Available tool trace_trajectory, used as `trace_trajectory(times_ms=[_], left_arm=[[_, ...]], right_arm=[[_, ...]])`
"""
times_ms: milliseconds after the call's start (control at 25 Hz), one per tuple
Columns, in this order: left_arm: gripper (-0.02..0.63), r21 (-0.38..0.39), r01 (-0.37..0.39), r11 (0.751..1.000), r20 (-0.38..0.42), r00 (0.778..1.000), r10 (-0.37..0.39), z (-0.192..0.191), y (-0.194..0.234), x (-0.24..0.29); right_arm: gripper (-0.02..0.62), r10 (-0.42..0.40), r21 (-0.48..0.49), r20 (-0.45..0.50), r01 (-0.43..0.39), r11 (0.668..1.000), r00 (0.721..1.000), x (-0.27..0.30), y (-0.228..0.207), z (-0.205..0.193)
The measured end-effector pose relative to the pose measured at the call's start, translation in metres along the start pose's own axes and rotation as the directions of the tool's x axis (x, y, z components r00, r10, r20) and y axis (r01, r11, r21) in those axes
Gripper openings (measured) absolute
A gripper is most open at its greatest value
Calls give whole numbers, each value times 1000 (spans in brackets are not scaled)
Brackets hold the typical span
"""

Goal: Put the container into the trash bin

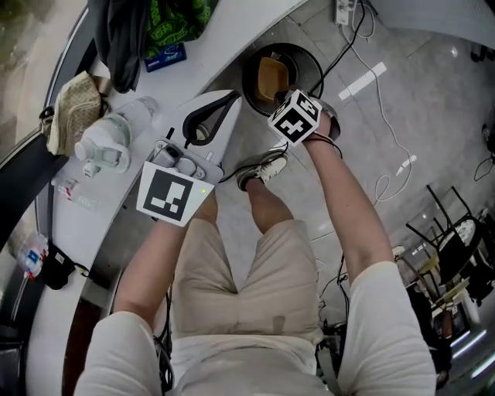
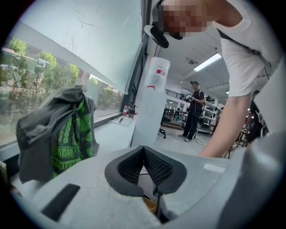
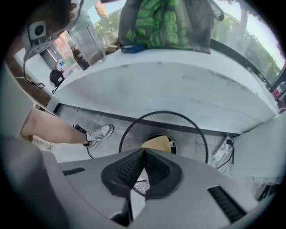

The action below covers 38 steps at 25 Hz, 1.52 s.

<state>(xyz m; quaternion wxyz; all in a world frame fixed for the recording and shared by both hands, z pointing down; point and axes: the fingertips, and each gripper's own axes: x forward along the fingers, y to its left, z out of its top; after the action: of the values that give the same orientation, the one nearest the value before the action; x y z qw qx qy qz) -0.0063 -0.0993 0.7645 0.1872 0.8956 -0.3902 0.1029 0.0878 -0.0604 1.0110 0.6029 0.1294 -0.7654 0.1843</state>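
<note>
Head view: right gripper (image 1: pixel 283 104), jaws together, above trash bin (image 1: pixel 247 77), container (image 1: pixel 272 77) seemingly inside.

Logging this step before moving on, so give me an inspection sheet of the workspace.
Surface: white counter beside a grey tiled floor.
Job's things: tan container lies inside the black mesh trash bin on the floor.
Clutter: clear bottles, beige bag, dark jacket and blue packet on the counter.
Grippers: left gripper fingers together, empty; right gripper fingers together, empty, above the bin.
Cables: white cable across the floor; power strip.
Surroundings: window, chairs, a person standing far off.
</note>
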Motion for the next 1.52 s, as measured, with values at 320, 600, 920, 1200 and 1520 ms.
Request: trace_trajectory(times_ms=[320, 600, 920, 1200, 1520], left_arm=[[17, 43, 15, 999, 27, 1000, -16, 93, -24, -41], [17, 77, 30, 997, 65, 997, -35, 174, -46, -76], [17, 111, -8, 994, 109, 994, -4, 244, -66, -109], [17, 138, -58, 989, 160, 986, 35, 297, -85, -137], [17, 190, -96, 977, 247, 968, 47, 365, -114, -173]], right_arm=[[2, -76, 85, 134, 65, 994, 988, -125, 13, 30], [2, -179, 233, 303, 109, 966, 936, -250, 20, 63], [0, -259, 370, 497, 68, 927, 828, -374, 31, 108], [2, -308, 401, 628, 43, 915, 714, -472, 34, 125], [2, -397, 455, 725, 42, 890, 562, -576, 29, 119]])
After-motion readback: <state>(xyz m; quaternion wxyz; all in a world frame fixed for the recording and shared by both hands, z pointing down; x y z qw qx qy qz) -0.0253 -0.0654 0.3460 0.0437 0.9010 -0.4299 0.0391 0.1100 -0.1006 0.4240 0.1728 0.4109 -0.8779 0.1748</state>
